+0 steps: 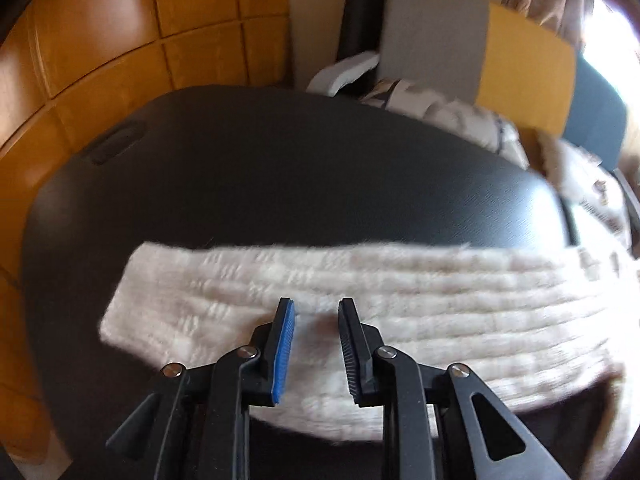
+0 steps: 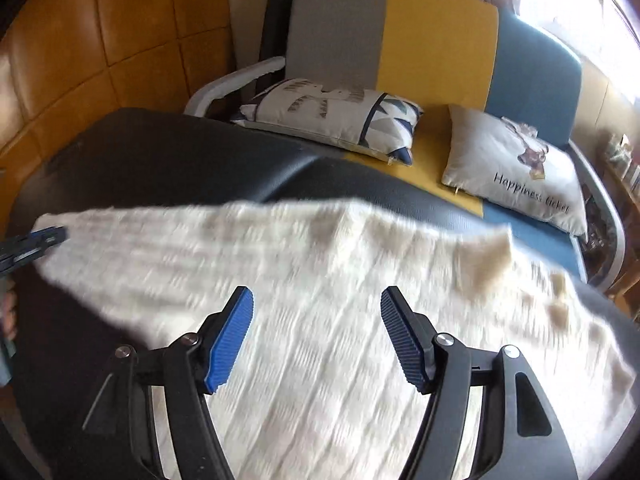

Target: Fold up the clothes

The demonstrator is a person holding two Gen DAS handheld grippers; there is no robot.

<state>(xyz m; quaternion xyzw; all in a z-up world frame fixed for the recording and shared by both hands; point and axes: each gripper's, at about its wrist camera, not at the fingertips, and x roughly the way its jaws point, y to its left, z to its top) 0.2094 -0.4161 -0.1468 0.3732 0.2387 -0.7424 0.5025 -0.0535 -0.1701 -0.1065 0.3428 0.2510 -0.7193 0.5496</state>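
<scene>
A cream knitted sweater (image 1: 440,292) lies spread on the black table (image 1: 280,160), blurred by motion. One long band of it, perhaps a sleeve, runs across the left wrist view. My left gripper (image 1: 316,304) hovers over that band, its jaws a little apart with nothing pinched between them. In the right wrist view the sweater (image 2: 320,360) fills the lower half, and my right gripper (image 2: 317,292) stands wide open above its middle. The left gripper (image 2: 36,244) shows at the far left edge, at the sweater's left end.
Behind the table (image 2: 160,160) stands a grey, yellow and blue sofa (image 2: 436,40) with two printed pillows (image 2: 332,116) (image 2: 516,168). Wooden wall panels (image 1: 100,40) line the left. A shelf with small items (image 2: 624,160) sits at the far right.
</scene>
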